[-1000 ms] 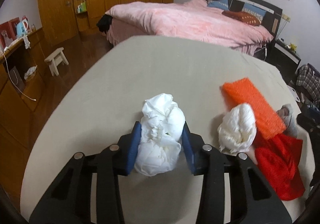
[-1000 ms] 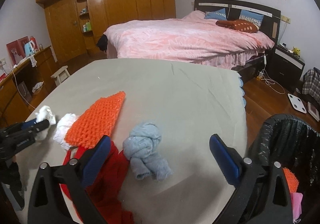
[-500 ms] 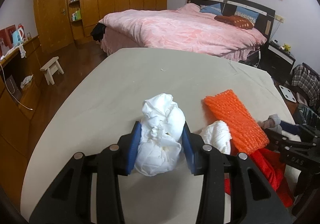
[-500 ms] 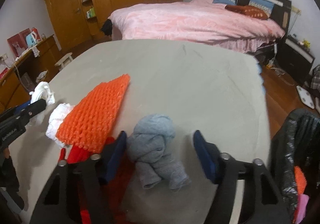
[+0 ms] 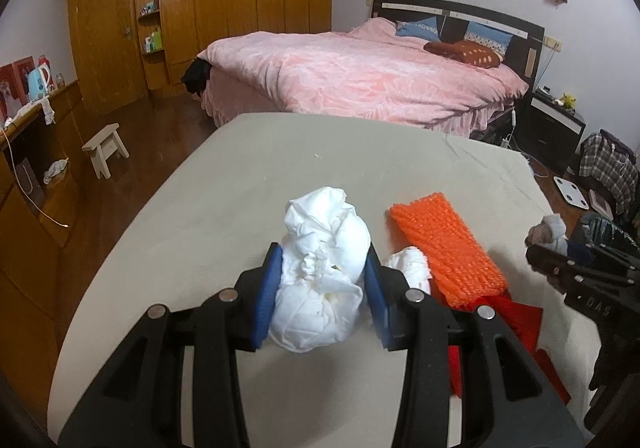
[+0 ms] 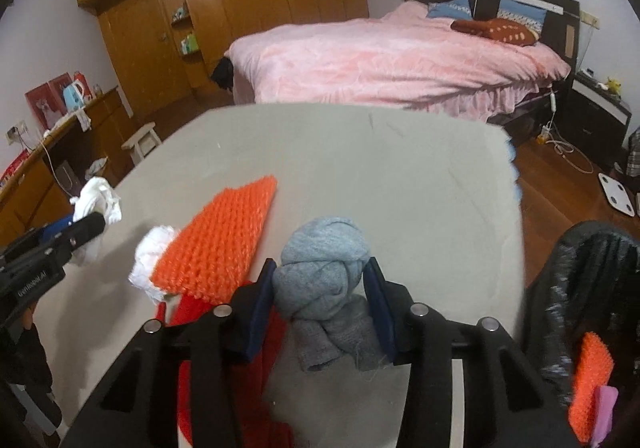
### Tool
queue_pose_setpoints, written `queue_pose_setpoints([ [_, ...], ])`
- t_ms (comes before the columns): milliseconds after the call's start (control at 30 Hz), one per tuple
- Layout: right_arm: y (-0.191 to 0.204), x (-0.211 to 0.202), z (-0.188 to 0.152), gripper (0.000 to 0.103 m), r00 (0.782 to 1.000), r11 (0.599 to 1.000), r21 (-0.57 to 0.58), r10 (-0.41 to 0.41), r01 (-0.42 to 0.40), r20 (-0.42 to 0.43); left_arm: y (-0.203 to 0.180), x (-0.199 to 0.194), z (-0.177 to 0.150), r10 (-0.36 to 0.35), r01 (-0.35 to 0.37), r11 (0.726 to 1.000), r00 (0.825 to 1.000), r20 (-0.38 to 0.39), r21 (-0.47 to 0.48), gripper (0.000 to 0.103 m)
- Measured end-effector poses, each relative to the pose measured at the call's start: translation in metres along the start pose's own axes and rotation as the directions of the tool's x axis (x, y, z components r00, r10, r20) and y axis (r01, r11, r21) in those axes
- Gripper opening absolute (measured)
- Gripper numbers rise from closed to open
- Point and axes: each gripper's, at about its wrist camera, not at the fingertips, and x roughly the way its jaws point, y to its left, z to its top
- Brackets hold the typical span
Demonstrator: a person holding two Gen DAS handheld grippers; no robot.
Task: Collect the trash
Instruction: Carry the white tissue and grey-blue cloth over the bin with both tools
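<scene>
Left gripper [image 5: 322, 298]: blue pads pinch a crumpled white wad [image 5: 320, 272] from both sides, holding it above the grey tabletop [image 5: 248, 183]. Right gripper [image 6: 322, 310]: jaws closing on a knotted grey cloth [image 6: 326, 280], with both blue pads at or against its sides; whether the cloth has left the tabletop cannot be told from this view.

Between the two grippers, on the tabletop, lies an orange mesh piece [image 6: 220, 248]. A smaller white wad [image 6: 150, 260] sits just beside its near left corner, partly tucked under it, and a red item [image 5: 516, 324] lies under its near end, reaching toward the table's near edge.

Off the right edge of the table, near the right gripper, stands a bin lined with a black bag [image 6: 580, 288]; an orange piece [image 6: 590, 384] and a pink scrap [image 6: 606, 412] lie inside it.

Background: a bed [image 5: 360, 75] with a pink cover beyond the table, a wooden wardrobe [image 5: 224, 7] along the far wall, and a small stool [image 5: 106, 147] on the wooden floor at left.
</scene>
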Motion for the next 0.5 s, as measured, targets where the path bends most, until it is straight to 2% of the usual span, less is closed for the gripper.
queue_pose_setpoints([
  [500, 0.0, -0.066, 0.003, 0.044, 0.995, 1.0, 0.014, 0.008, -0.009, 0.098, -0.027, -0.05, -0.006, -0.034, 0.033, 0.999, 0.998, 0.047, 0.032, 0.039],
])
